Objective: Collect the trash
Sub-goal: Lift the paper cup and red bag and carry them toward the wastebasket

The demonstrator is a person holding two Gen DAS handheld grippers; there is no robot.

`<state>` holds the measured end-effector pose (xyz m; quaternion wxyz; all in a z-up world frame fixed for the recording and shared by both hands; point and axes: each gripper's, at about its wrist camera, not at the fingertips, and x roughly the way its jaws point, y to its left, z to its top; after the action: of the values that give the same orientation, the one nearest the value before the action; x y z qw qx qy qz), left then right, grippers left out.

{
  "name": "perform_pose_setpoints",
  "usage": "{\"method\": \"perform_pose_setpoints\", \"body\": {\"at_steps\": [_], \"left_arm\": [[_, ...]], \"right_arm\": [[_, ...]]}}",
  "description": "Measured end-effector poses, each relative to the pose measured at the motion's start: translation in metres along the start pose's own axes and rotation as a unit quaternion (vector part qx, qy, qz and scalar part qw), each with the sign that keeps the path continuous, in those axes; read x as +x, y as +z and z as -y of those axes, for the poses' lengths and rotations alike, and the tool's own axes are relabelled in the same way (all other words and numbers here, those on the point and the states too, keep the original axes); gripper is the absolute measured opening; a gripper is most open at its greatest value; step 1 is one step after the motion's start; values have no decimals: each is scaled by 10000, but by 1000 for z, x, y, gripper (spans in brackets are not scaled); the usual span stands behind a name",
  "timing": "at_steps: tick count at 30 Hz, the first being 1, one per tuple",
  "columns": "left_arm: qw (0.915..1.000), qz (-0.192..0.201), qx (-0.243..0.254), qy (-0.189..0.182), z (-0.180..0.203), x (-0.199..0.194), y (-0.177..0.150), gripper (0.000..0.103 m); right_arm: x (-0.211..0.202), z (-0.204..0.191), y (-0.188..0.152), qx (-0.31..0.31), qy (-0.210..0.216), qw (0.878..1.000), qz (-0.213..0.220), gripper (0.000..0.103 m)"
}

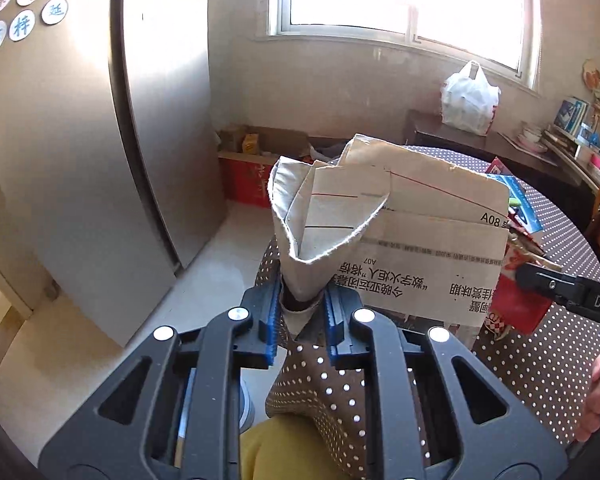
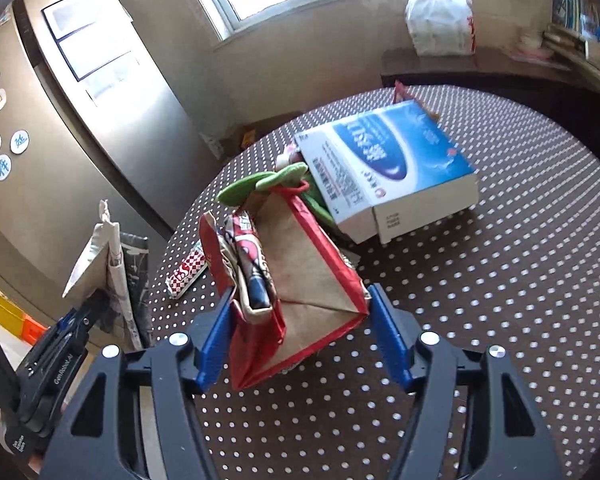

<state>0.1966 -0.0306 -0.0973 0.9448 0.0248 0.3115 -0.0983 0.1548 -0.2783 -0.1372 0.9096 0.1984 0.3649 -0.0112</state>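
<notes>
My left gripper is shut on a folded newspaper and holds it up at the left edge of the round dotted table; the paper also shows in the right wrist view. My right gripper is open, its blue pads either side of a red and brown paper bag lying on the table with crumpled wrappers inside. Whether the pads touch the bag I cannot tell. Behind the bag lie a green item and a blue and white box. A small red checked packet lies left of the bag.
A steel fridge with round magnets stands at the left. A cardboard box sits on the floor under the window. A white plastic bag stands on a dark side cabinet. Shelves with books and dishes line the right wall.
</notes>
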Motion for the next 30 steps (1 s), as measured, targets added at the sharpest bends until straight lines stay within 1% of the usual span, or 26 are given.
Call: {"method": "perform_pose_setpoints", "body": {"at_steps": [2, 8, 12, 16, 20, 24, 30], "left_arm": [[10000, 32, -46, -11, -3, -5, -2, 18], [9998, 107, -159, 55, -15, -19, -8, 18], [9996, 137, -204, 148, -24, -28, -13, 18], [9989, 163, -345, 261, -39, -37, -19, 18], [9975, 163, -530, 439, -58, -44, -25, 18], [9952, 156, -689, 671, -78, -49, -31, 18], [9882, -73, -1047, 1120, -119, -47, -44, 18]], "right_arm": [[-8, -2, -2, -35, -14, 10000, 70, 64], [-29, -13, -8, -186, 131, 9995, 234, 64], [-39, -29, -14, -358, 212, 9986, 314, 64], [-41, -50, -18, -555, 385, 9972, 327, 64], [-34, -70, -21, -787, 609, 9948, 229, 64], [-29, -99, -27, -1035, 817, 9912, 140, 64], [-10, -142, -39, -1340, 1062, 9852, -108, 64]]}}
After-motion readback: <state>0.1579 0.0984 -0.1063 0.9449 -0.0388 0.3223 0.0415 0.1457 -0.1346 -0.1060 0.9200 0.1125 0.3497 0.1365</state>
